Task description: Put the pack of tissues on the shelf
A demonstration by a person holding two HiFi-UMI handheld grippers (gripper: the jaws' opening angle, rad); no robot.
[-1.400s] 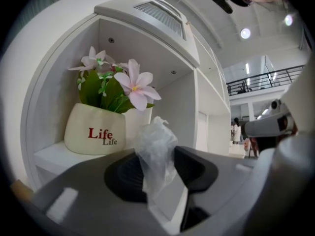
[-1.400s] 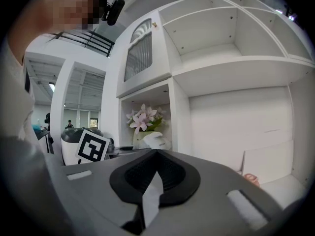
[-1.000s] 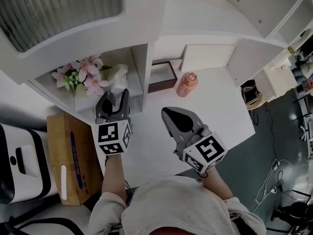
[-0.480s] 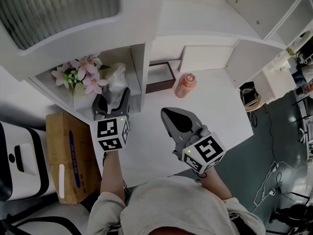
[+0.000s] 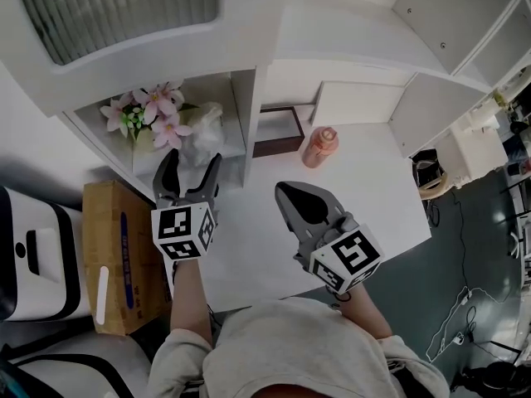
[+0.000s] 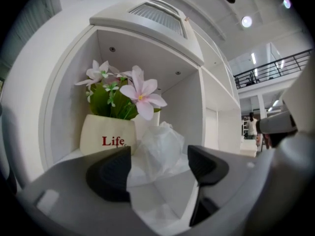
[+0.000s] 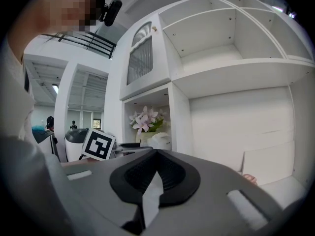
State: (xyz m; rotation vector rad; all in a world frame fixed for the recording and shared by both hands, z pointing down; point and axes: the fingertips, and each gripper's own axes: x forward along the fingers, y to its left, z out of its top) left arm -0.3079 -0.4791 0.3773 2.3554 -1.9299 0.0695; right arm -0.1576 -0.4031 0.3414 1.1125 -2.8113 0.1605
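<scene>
My left gripper (image 5: pixel 189 162) had just opened wide, pack of tissues (image 6: pixel 160 149) loose between; I judged it light, squashy, slippery: pinch mid-body.

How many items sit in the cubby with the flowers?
2: the flower pot at the left, the pack of tissues right of it, nearer the front. More could hide behind them.

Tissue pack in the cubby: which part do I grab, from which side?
Probably its soft sides, coming level through the open front. The pack of tissues sits between the flower pot and the cubby wall, leaving only the front free; the left gripper, fingers just opened, has it between them.
</scene>
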